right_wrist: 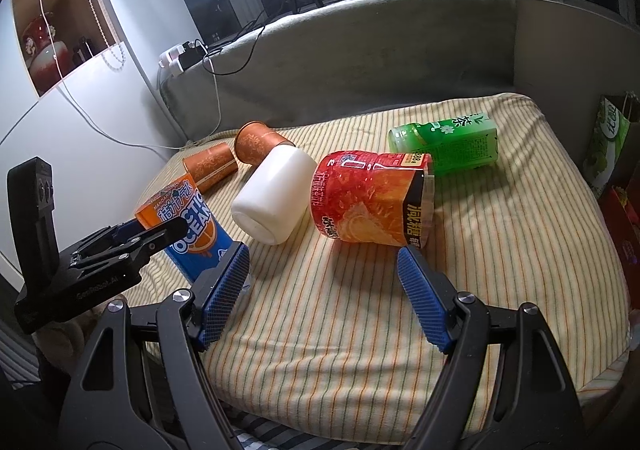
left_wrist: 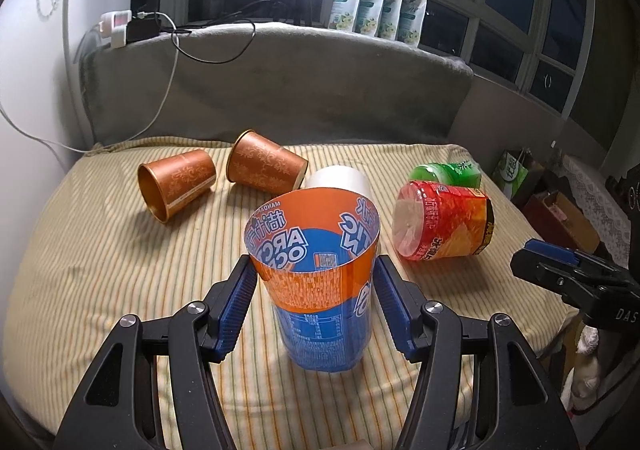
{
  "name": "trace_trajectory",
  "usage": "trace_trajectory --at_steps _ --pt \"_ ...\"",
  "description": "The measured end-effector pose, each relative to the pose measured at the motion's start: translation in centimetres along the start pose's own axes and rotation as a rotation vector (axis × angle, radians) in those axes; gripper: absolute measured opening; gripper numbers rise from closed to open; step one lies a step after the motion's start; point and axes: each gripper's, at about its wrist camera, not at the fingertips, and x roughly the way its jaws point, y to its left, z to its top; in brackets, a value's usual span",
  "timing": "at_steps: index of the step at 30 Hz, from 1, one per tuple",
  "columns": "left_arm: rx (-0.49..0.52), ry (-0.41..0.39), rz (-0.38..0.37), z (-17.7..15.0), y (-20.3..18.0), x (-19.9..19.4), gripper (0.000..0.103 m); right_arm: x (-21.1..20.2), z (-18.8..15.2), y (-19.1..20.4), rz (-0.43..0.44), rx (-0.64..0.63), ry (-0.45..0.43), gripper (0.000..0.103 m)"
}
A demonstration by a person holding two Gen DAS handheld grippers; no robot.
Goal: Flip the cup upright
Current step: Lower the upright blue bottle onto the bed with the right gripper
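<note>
On the striped cushion point(left_wrist: 100, 250), far left, two copper-brown paper cups lie on their sides: the first copper cup point(left_wrist: 176, 184) with its mouth toward the camera, the second copper cup point(left_wrist: 266, 168) just beside it, its base showing. Moving in, the blue-and-orange cup point(left_wrist: 320, 290) stands upright, mouth open to the ceiling, right at the near middle of the cushion. The left gripper point(left_wrist: 316, 302) brackets it, jaws spread on either side; its blue pads point(left_wrist: 236, 306) sit close against the cup's walls, and whether they actually touch it is hard to call from here. Behind the standing cup, a white cup point(left_wrist: 340, 182) lies on its side, mostly hidden in the left wrist view, plain in the right one, base toward the camera point(right_wrist: 276, 202).

Next along, the red-and-orange cup point(right_wrist: 368, 198) lies tipped over, its mouth pointing right. Just behind it and further right, the green tea cup point(right_wrist: 452, 148) is down on its side too, touching or nearly touching the red one.

The right gripper point(right_wrist: 324, 294) hovers low over the bare stripes in front of the red cup, jaws wide apart and holding nothing. Along the back runs a grey backrest point(left_wrist: 320, 82), with four refill pouches point(left_wrist: 376, 2) lined up on the windowsill above.
</note>
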Motion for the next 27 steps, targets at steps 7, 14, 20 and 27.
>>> trace_trajectory --at_steps 7,14,20,27 --pt "0.003 -0.003 -0.003 0.2 -0.2 0.2 0.061 -0.1 0.0 -0.2 0.002 0.005 0.0 0.079" --pt "0.042 -0.01 -0.007 -0.3 -1.3 0.0 0.061 -0.2 -0.1 -0.3 0.001 0.007 -0.002 0.079" --pt "0.041 -0.014 -0.017 -0.4 -1.5 -0.4 0.073 -0.3 -0.1 -0.4 0.002 0.008 -0.006 0.079" --pt "0.038 -0.02 -0.02 -0.5 -1.4 -1.1 0.078 -0.6 -0.1 -0.3 0.004 0.005 -0.02 0.079"
